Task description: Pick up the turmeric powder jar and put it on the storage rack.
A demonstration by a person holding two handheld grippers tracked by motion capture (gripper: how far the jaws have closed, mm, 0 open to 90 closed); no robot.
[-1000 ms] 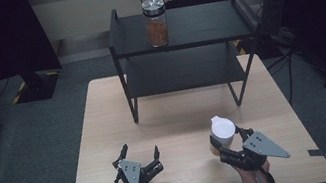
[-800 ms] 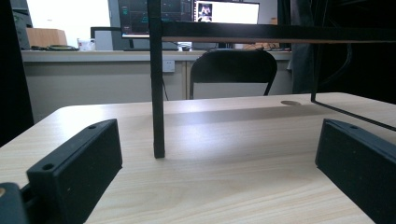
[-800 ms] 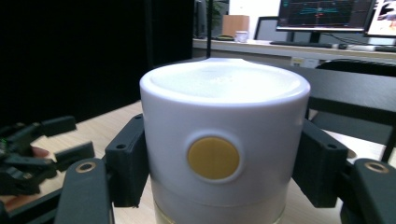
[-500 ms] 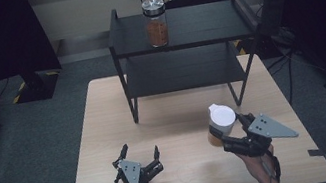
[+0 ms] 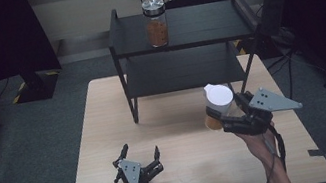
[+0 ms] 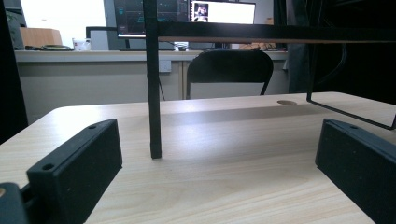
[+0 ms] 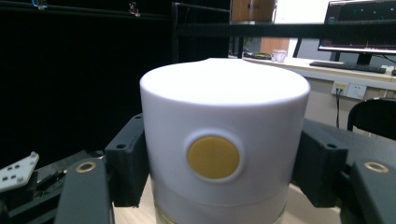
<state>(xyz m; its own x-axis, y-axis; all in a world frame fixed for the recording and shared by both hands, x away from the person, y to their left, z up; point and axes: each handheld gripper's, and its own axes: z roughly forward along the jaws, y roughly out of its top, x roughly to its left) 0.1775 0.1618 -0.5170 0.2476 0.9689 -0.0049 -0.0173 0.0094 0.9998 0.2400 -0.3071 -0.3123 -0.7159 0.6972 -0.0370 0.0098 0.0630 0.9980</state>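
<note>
The right hand-held gripper grasps the white-lidded jar by its sides, clear of the worktop and just in front of the black shelf rack. The lift looks bound for that rack. Recommendation: keep the jar upright, the jaws square on the lid wall. Obstructions: the rack's front right leg stands close; a metal-lidded jar occupies the top shelf. The left hand-held gripper rests released on the worktop, well apart.

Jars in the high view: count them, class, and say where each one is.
2. A clear glass jar with a silver metal lid stands on the black shelf's top tier; a white-lidded jar is held in the right gripper.
</note>
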